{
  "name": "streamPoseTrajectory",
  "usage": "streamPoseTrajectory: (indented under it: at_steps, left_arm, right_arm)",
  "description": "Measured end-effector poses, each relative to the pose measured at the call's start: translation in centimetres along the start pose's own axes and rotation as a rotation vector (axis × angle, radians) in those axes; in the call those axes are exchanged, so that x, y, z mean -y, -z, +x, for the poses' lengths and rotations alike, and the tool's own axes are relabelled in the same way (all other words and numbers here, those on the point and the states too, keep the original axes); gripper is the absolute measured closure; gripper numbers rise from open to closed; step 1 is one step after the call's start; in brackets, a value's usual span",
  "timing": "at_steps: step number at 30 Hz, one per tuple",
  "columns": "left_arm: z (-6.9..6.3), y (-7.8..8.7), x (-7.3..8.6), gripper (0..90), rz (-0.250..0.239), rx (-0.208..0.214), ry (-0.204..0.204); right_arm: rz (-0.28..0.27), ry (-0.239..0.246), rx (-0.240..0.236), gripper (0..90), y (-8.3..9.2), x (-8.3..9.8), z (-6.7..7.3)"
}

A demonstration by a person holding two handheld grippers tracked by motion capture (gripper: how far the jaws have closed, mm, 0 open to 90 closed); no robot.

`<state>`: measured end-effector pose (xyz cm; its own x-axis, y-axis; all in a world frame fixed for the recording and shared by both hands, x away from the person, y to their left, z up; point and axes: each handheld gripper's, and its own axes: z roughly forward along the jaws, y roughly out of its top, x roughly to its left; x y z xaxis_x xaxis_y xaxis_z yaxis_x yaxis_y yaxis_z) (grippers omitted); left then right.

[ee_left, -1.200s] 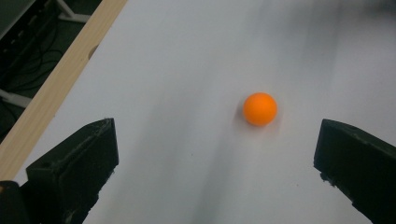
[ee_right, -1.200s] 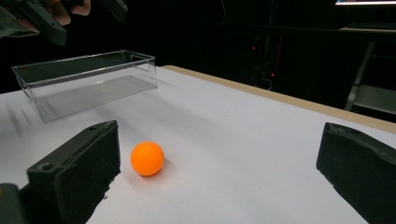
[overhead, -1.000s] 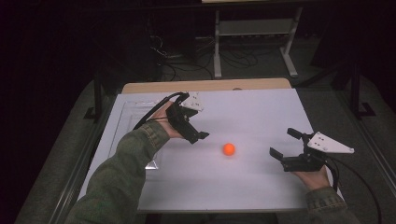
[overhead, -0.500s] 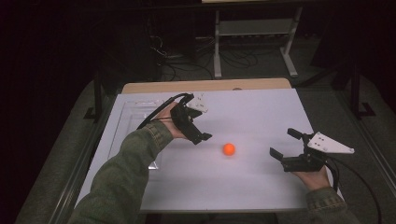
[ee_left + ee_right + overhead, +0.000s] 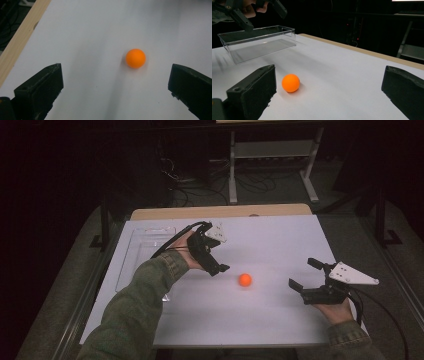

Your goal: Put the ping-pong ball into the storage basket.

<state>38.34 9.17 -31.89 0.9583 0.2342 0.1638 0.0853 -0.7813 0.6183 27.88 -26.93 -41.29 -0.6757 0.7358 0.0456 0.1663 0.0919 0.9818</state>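
Note:
A small orange ball (image 5: 245,279) rests on the white table top (image 5: 280,240), near its middle. My left gripper (image 5: 217,262) hovers just left of the ball, tilted down toward it, jaws open and holding nothing. In the left gripper view the ball (image 5: 135,58) lies ahead between the two wide-apart jaws, nearer the right one. My right gripper (image 5: 303,273) sits low at the right, open, pointing left at the ball. In the right gripper view the ball (image 5: 290,83) lies close to the left jaw's tip, and the left gripper (image 5: 249,12) hangs at top left.
A clear plastic tray (image 5: 136,254) stands on the table's left side, behind my left forearm; its rim (image 5: 257,33) shows beyond the ball. A wooden strip (image 5: 220,212) edges the far side. A metal rack (image 5: 270,150) and cables stand on the dark floor behind.
My left gripper has moved slightly down and right, closer to the ball. The ball and the right gripper have stayed put.

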Motion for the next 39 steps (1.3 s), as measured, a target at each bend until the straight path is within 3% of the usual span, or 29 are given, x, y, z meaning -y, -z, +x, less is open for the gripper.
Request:
streamPoseTrajectory:
  at_steps: [39]
  left_arm:
    - [-0.6, -3.5, -0.6, 0.0, 0.037, 0.069, -0.031]
  right_arm:
    - [0.0, -0.003, -0.004, 0.0, 0.1, 0.1, 0.1]
